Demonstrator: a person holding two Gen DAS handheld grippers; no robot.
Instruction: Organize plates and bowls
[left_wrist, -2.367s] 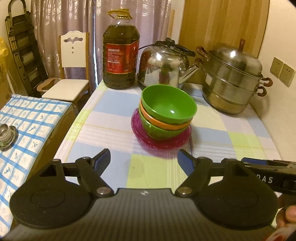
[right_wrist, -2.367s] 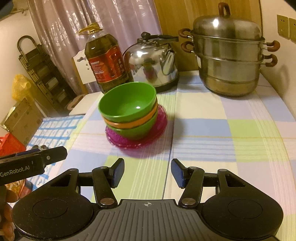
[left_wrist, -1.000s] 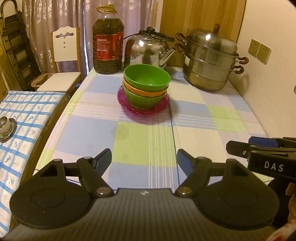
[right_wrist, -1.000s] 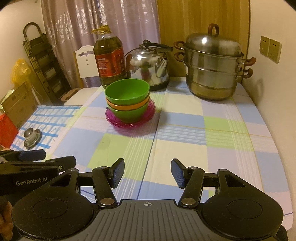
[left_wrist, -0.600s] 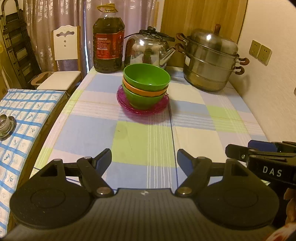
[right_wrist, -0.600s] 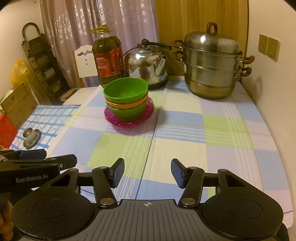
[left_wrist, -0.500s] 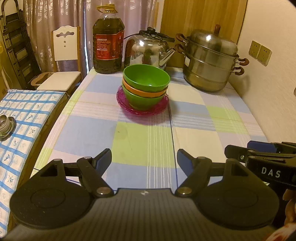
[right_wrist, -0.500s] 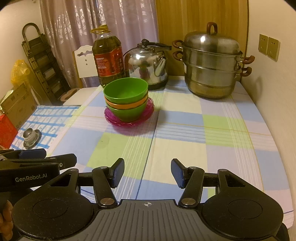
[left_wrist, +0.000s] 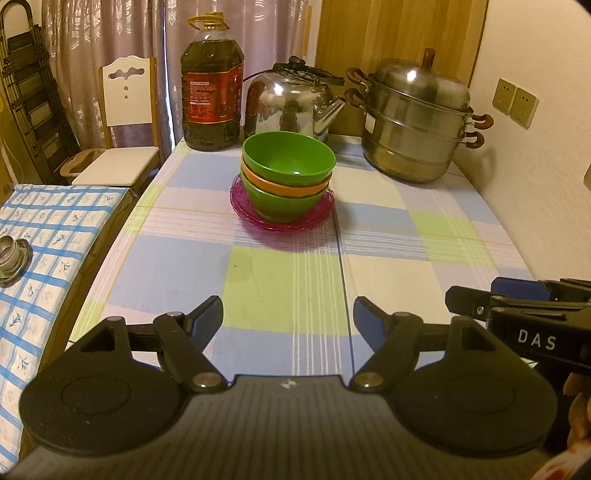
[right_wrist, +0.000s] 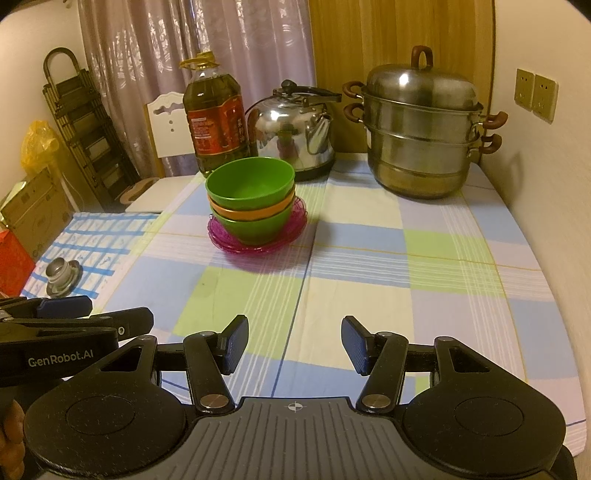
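A stack of three bowls, green (left_wrist: 290, 157) on orange (left_wrist: 284, 184) on green, sits on a pink plate (left_wrist: 319, 216) at the far middle of the checked table; it also shows in the right wrist view (right_wrist: 251, 184) on the plate (right_wrist: 291, 236). My left gripper (left_wrist: 288, 314) is open and empty over the table's near edge, well short of the stack. My right gripper (right_wrist: 294, 338) is open and empty, beside it on the right. Each gripper's fingers show at the other view's edge.
A large oil bottle (left_wrist: 212, 85), a steel kettle (left_wrist: 291, 101) and a stacked steel steamer pot (left_wrist: 417, 118) stand along the table's back. A wall (left_wrist: 535, 166) bounds the right side. A lower blue-checked surface (left_wrist: 48, 236) with a small metal object (left_wrist: 11, 254) lies left, a chair (left_wrist: 123, 122) behind.
Both grippers drew back from the bowl stack towards the table's near edge 2.4 s ago to 1 s ago. In the last half second they hardly moved. Jaws stayed open.
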